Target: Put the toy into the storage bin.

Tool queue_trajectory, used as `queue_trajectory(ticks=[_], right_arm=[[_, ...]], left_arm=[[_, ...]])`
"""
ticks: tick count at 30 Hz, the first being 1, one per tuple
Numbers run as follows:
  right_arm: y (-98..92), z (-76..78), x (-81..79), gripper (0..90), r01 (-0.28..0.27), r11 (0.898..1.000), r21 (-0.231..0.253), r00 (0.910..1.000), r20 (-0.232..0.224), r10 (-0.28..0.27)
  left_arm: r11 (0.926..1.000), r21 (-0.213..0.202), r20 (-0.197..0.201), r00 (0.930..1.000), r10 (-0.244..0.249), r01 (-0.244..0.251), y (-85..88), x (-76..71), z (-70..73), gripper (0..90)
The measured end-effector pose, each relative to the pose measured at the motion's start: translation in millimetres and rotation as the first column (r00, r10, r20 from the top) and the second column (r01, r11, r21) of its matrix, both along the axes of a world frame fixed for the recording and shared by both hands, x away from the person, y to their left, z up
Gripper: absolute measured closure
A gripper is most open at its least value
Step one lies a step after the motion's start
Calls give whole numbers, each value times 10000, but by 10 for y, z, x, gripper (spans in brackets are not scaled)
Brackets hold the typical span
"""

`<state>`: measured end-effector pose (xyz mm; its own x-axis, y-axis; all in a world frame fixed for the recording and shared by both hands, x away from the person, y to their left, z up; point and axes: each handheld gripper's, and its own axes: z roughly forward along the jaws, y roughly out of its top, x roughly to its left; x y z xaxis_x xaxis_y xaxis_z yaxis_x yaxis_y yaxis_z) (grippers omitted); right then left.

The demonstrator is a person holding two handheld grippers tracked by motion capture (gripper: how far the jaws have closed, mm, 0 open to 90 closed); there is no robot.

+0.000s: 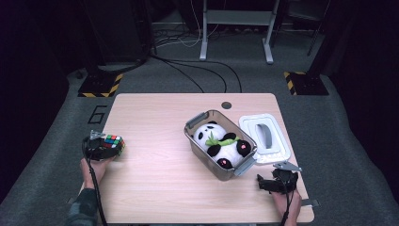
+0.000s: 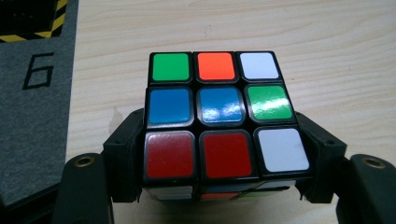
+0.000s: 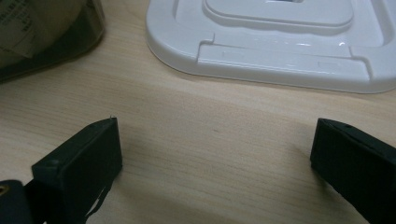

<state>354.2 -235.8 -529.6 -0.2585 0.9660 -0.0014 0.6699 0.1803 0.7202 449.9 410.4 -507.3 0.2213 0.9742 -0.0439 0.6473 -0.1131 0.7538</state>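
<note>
In the high view the scrambled multicoloured plastic puzzle cube [image 1: 114, 142] is seen well left of the clear lidless storage box [image 1: 202, 147]; in the left gripper view the left gripper [image 2: 219, 158] is closed flat on its rigid, light, glossy sides, judged a sound hold; in the right gripper view the right gripper [image 3: 212, 154] is held wide open, empty.

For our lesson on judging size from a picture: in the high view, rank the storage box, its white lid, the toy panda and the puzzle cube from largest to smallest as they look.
1. storage box
2. white lid
3. toy panda, lying inside the box
4. puzzle cube, between the left gripper's jaws

The lid and the panda look close in size, so that pair is unsure.
</note>
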Motion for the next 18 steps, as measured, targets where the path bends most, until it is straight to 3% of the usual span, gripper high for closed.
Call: queue_trajectory(ticks=[11,18], right_arm=[[0,0,0,15,0,10000,5,10000,4,0],[0,0,0,15,4,10000,6,10000,1,-4]], left_arm=[[9995,-127,136,9995,-288,290,-33,-10,25,338],[9979,-53,315,9974,-644,646,-117,-63,139,338]])
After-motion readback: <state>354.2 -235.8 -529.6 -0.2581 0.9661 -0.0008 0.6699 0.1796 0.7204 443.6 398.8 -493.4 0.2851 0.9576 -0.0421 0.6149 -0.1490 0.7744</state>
